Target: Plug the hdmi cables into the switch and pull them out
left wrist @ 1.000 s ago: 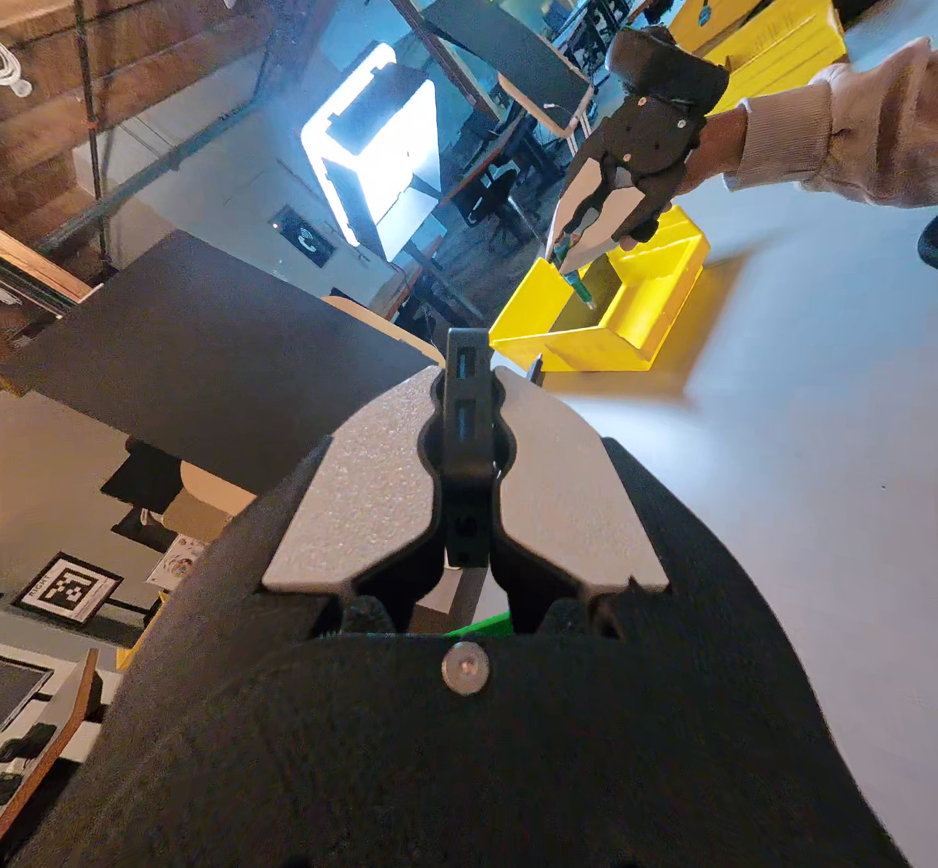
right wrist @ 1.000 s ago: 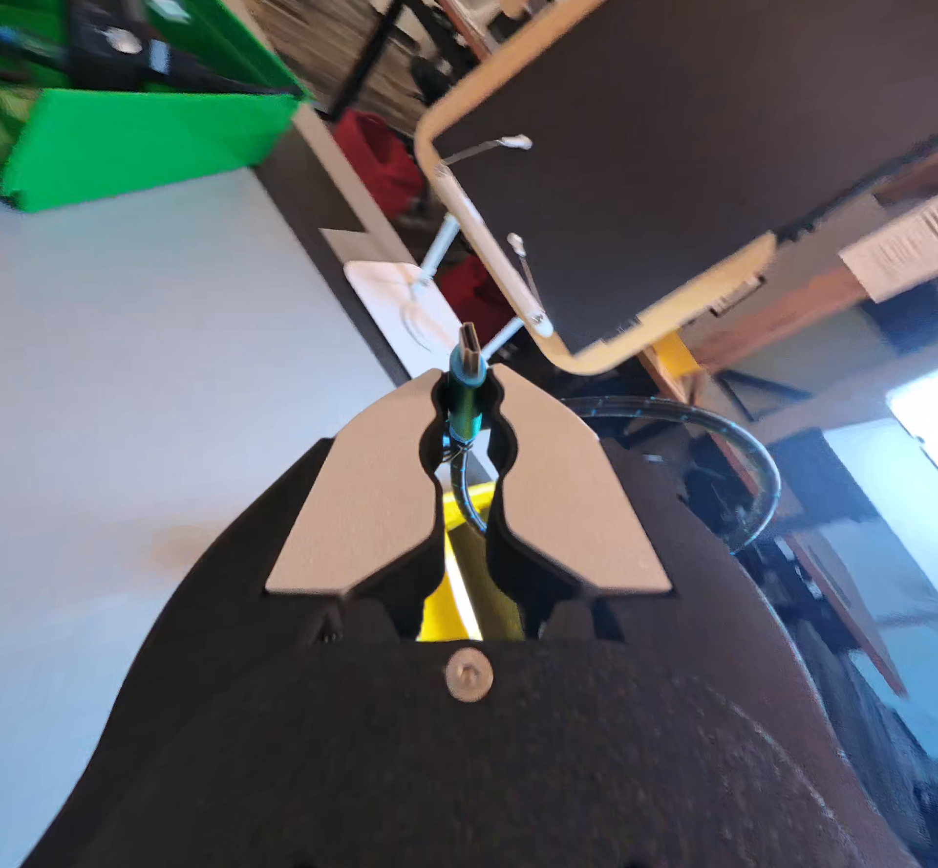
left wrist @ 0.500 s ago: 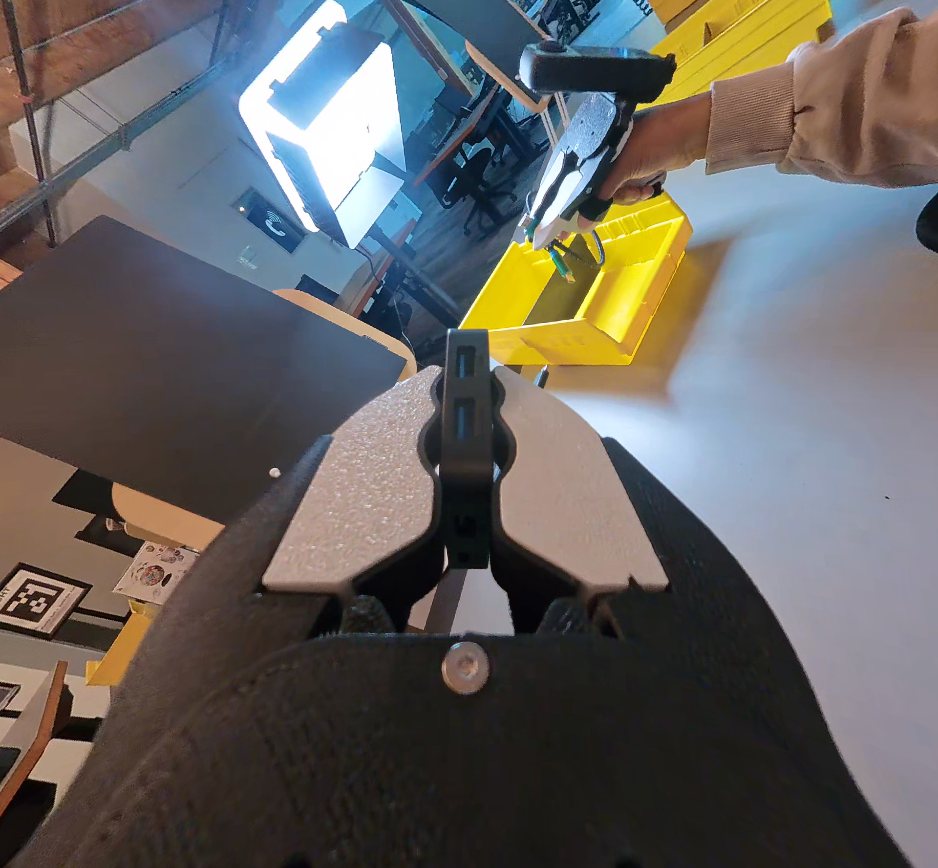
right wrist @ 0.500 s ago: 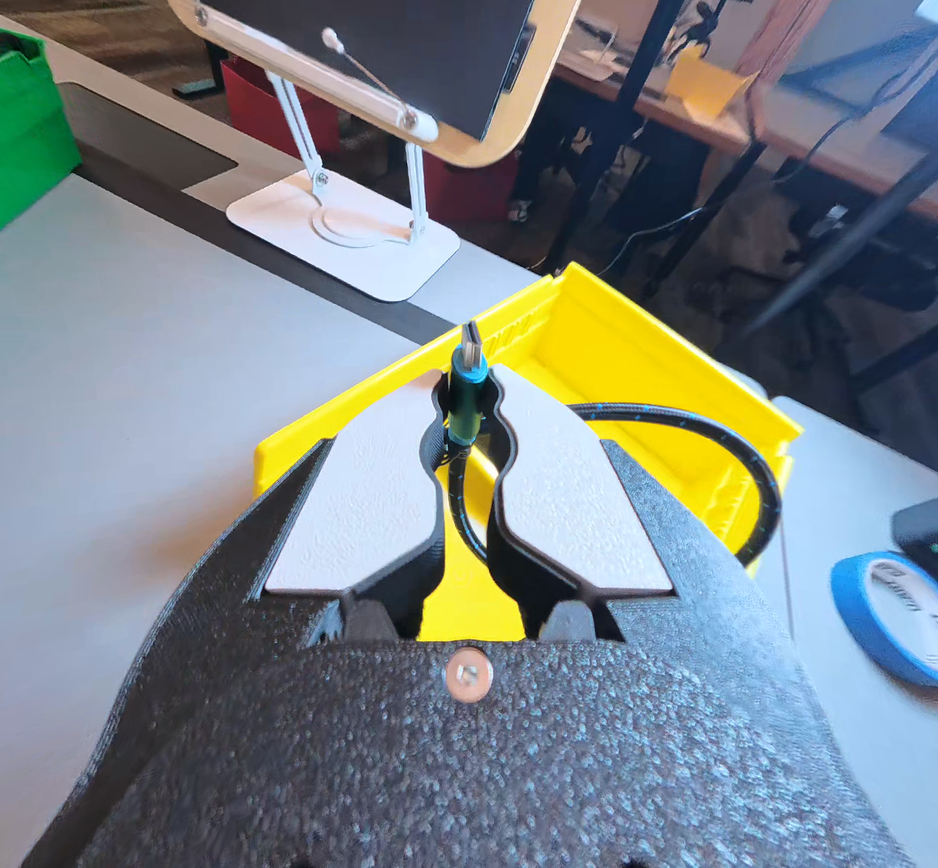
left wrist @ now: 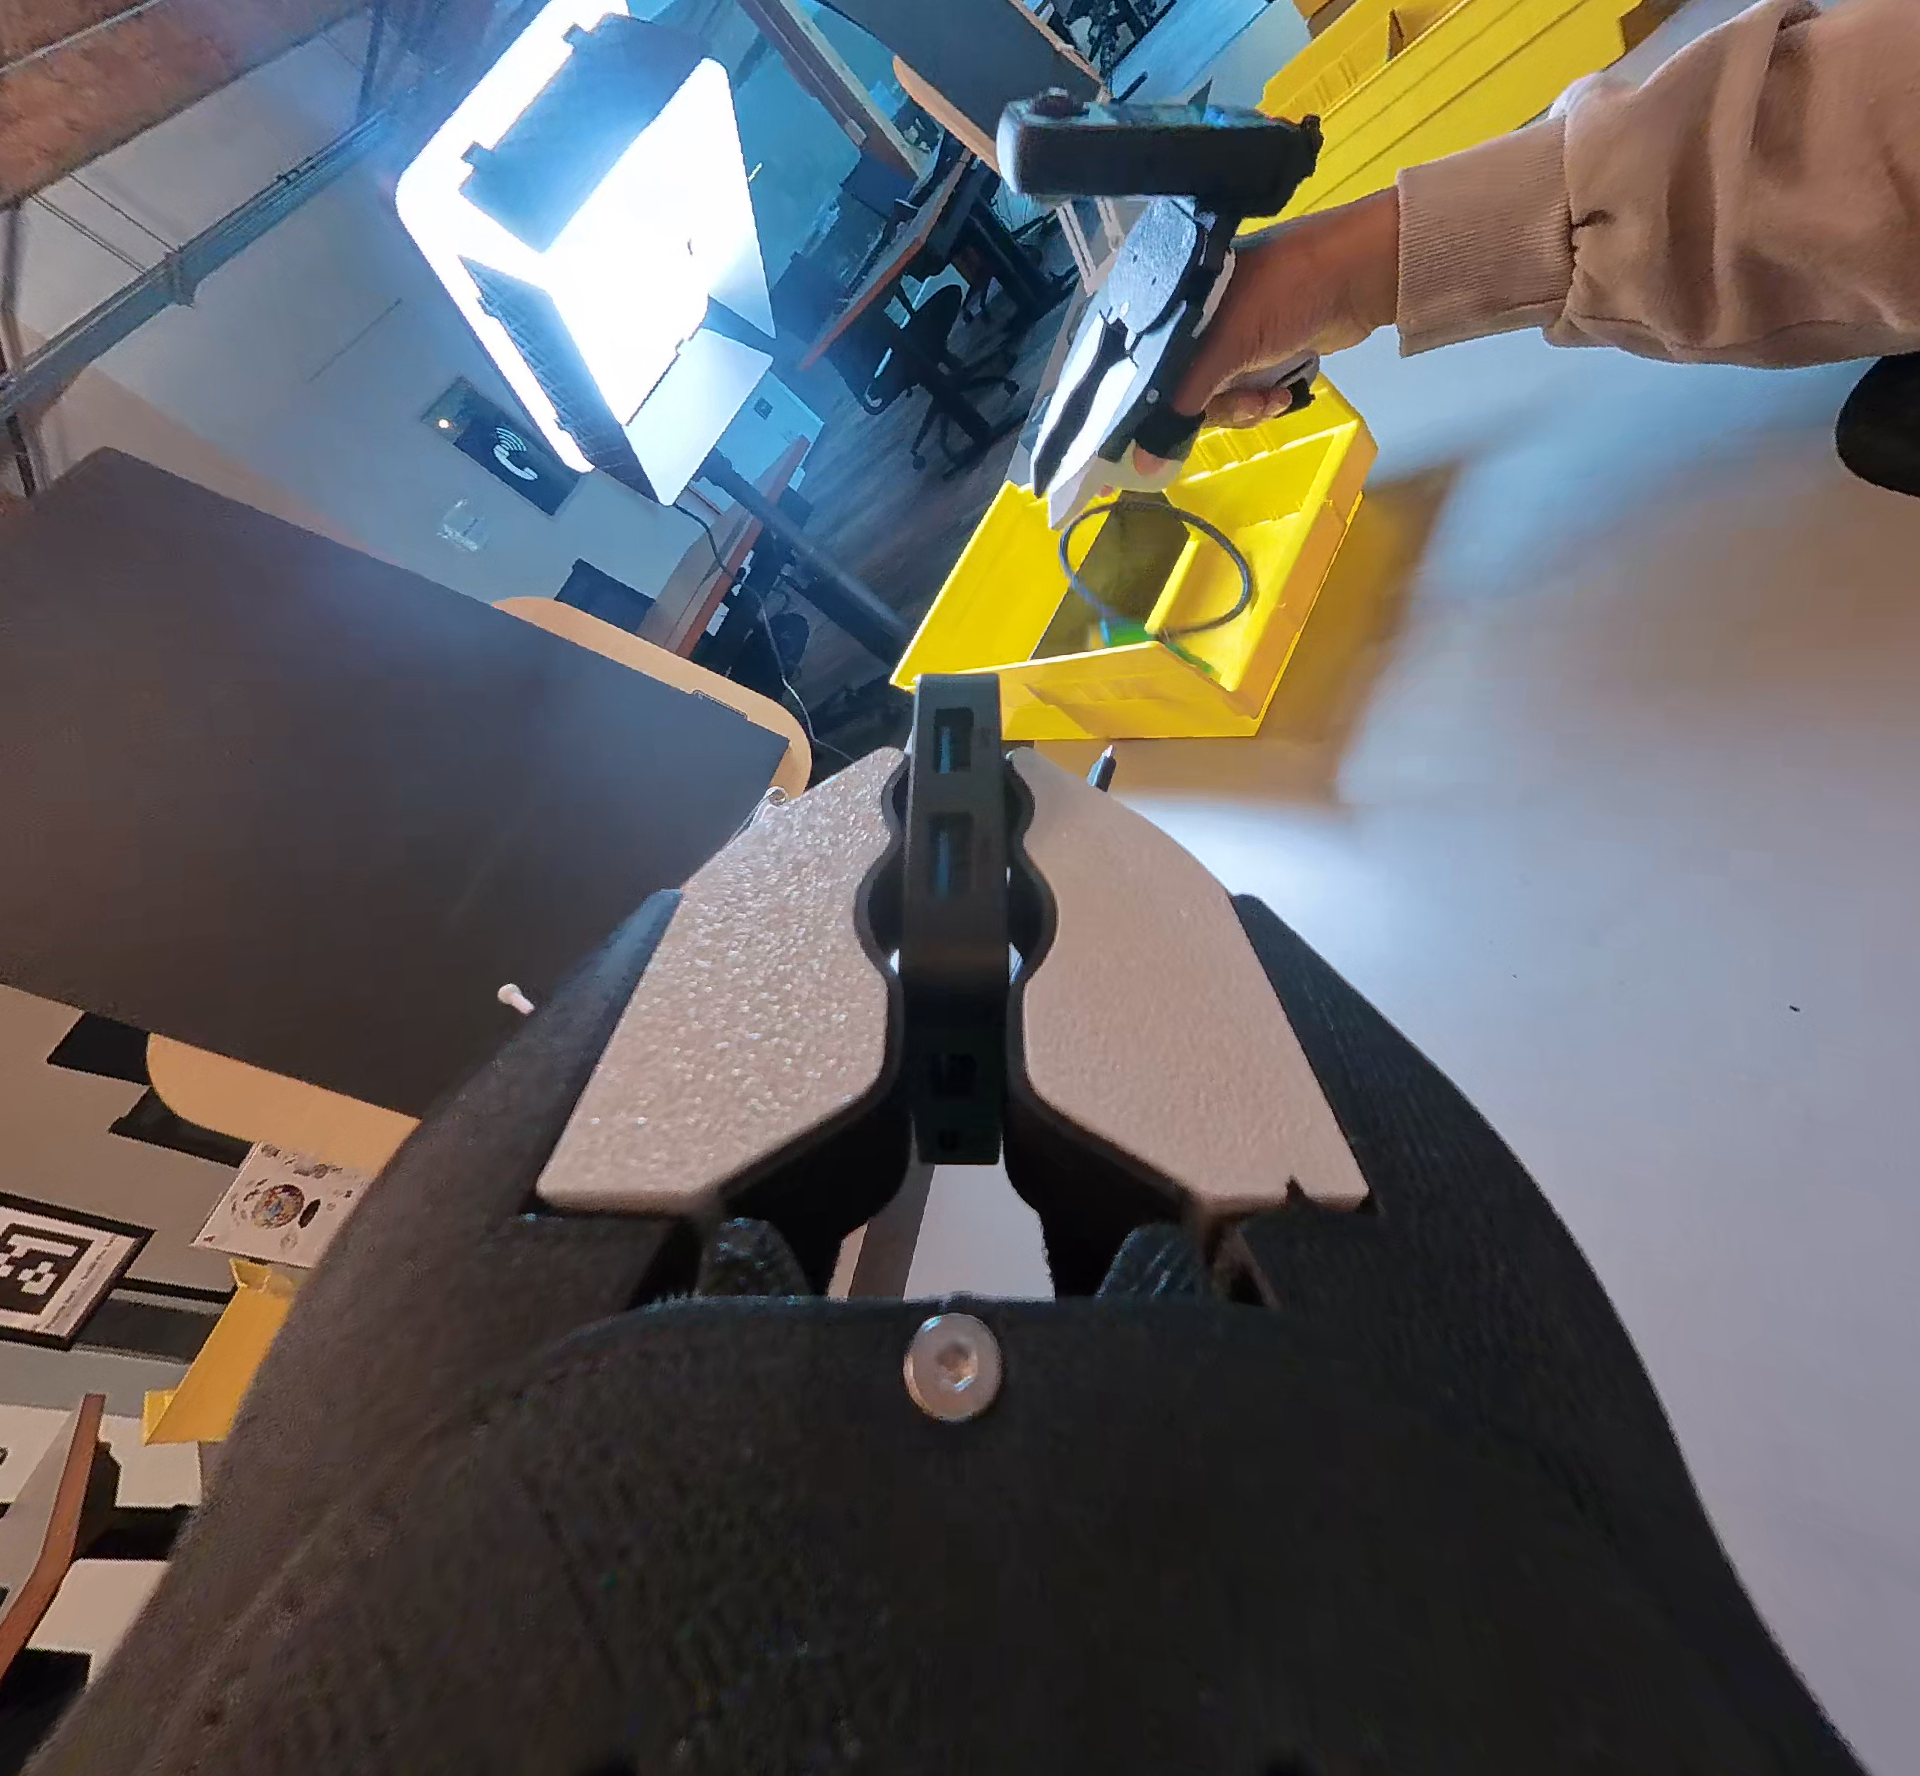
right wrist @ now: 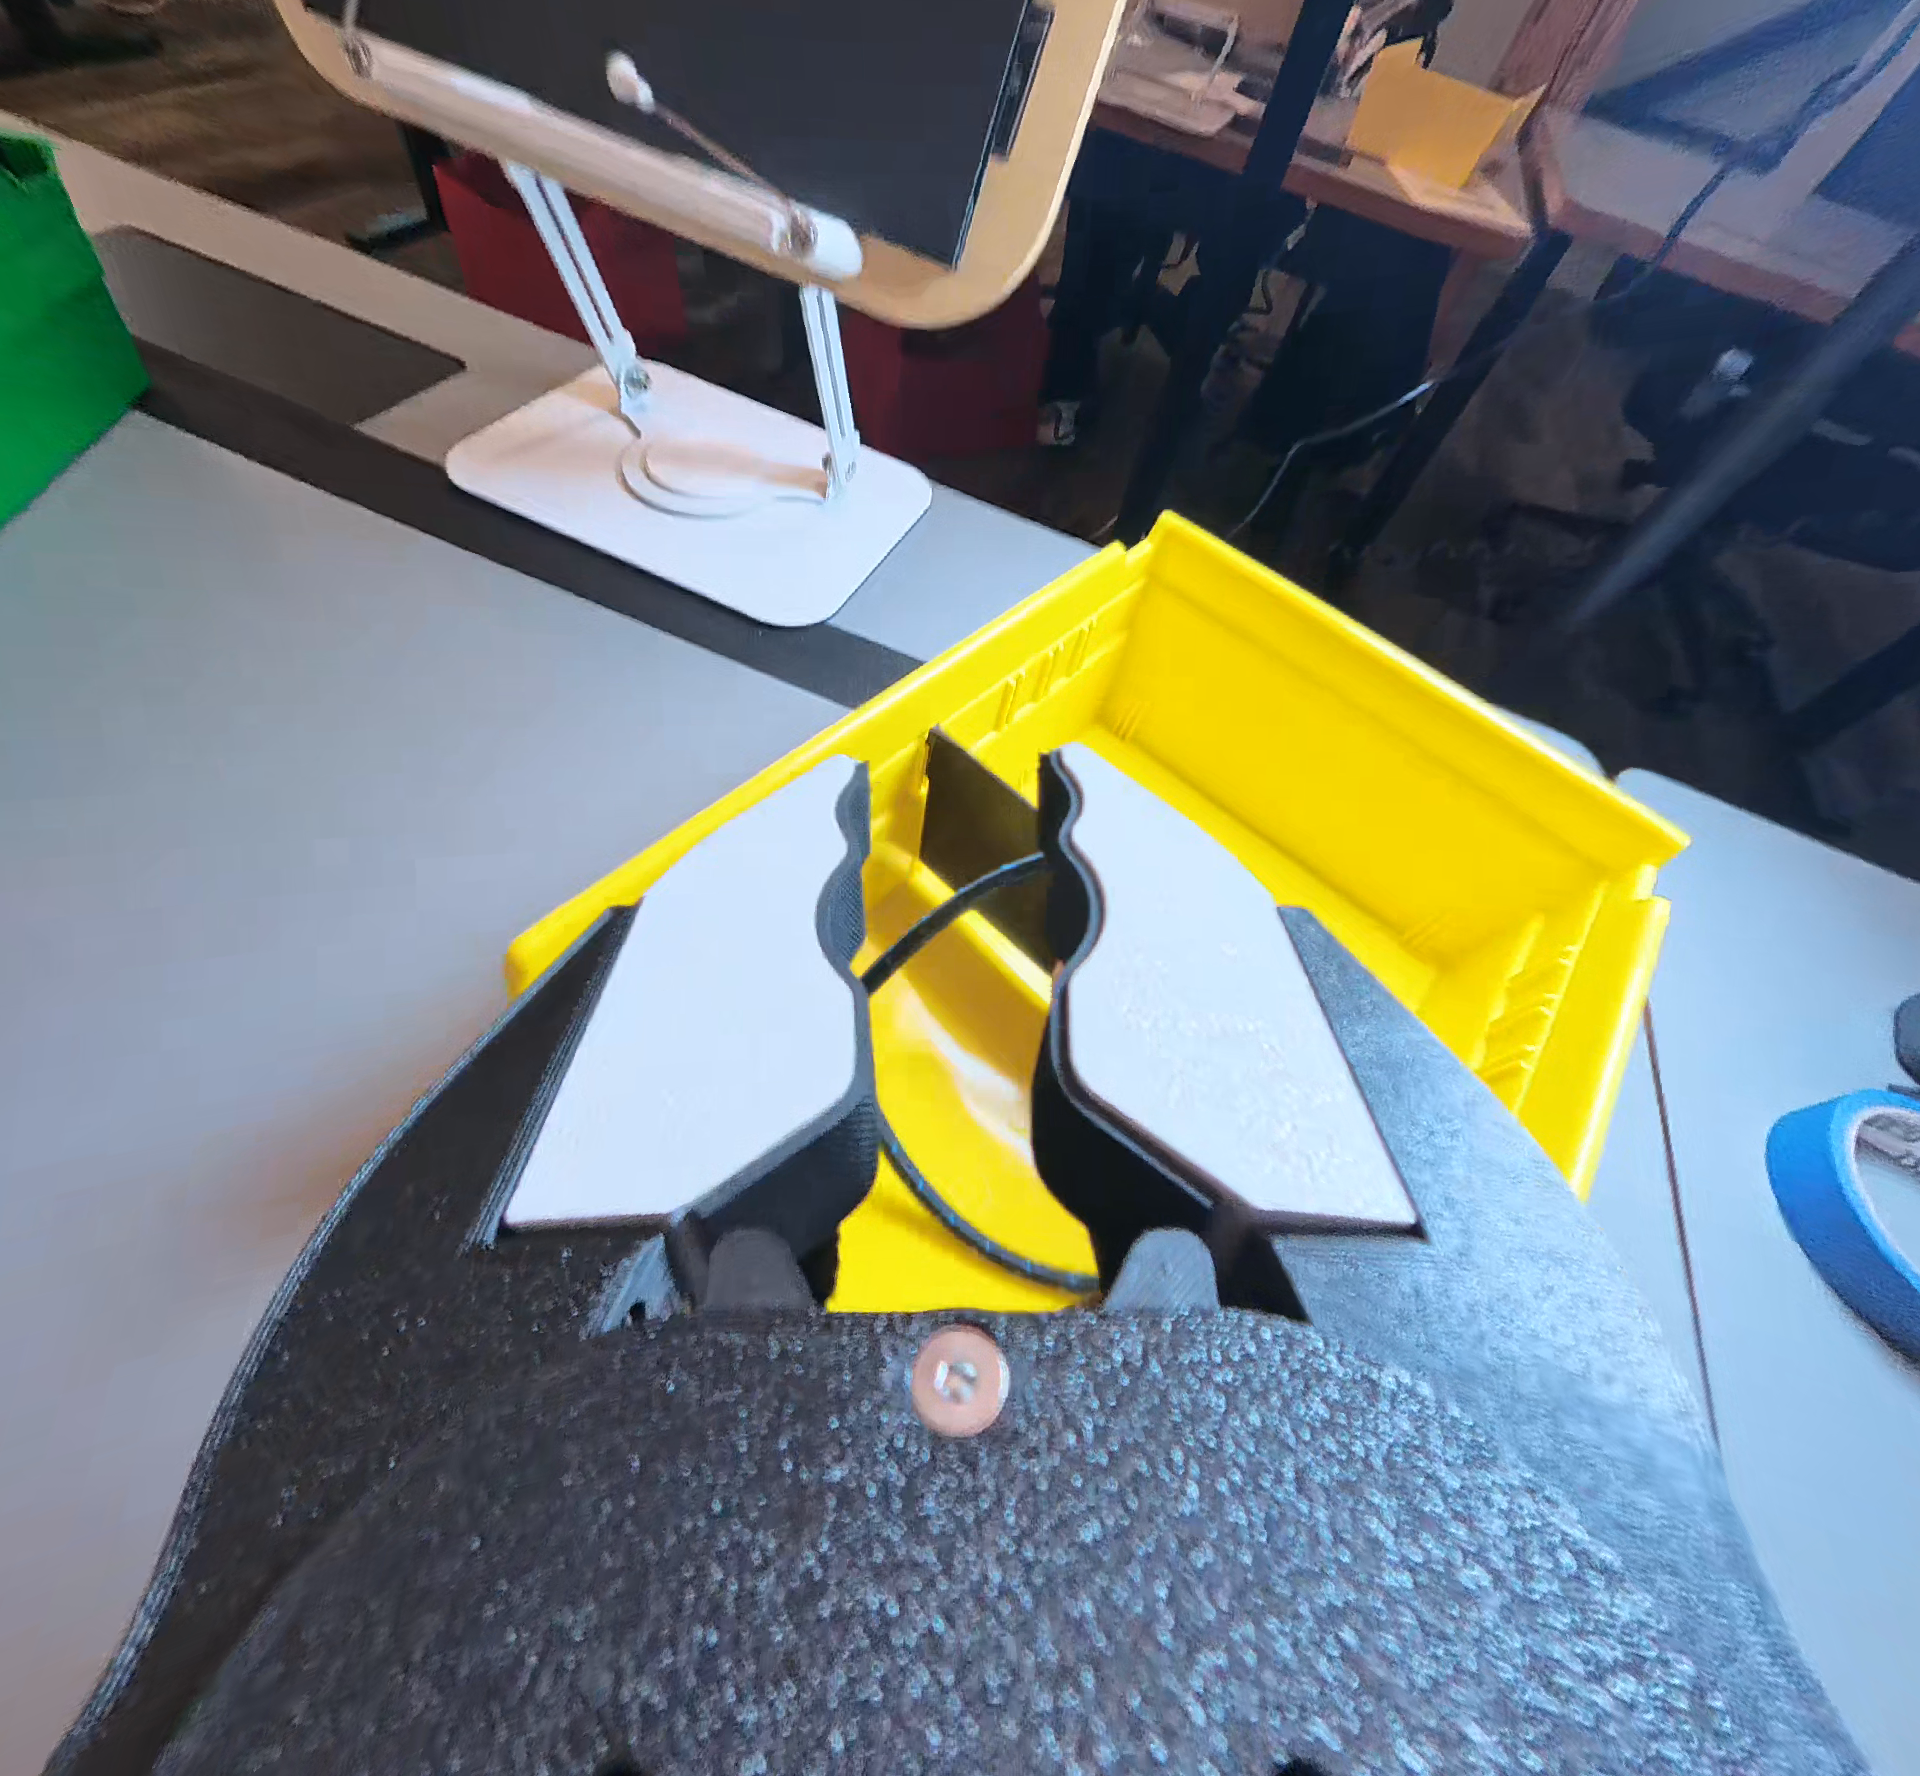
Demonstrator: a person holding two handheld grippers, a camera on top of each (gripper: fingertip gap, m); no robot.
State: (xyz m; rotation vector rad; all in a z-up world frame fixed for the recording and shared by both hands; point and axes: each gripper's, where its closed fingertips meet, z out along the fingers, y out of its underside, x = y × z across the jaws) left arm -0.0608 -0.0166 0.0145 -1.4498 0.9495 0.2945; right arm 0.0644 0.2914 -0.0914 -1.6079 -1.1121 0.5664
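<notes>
My left gripper is shut on the black switch, held upright above the grey table with its ports facing me. My right gripper is open and empty, just above the yellow bin. The black HDMI cable lies loose in the bin, showing between my right fingers. In the left wrist view the right gripper hovers over the bin, and the cable lies looped inside with its green plug end down.
A black divider stands in the bin. A tablet on a white stand sits at the table's far edge. A blue tape roll lies to the right, a green bin to the left. Yellow bins are stacked farther off. My hands' fingertips stand some 35 cm from each other.
My right gripper has opened and let go of the cable, which has dropped into the yellow bin. My left gripper still holds the switch, shifted only slightly.
</notes>
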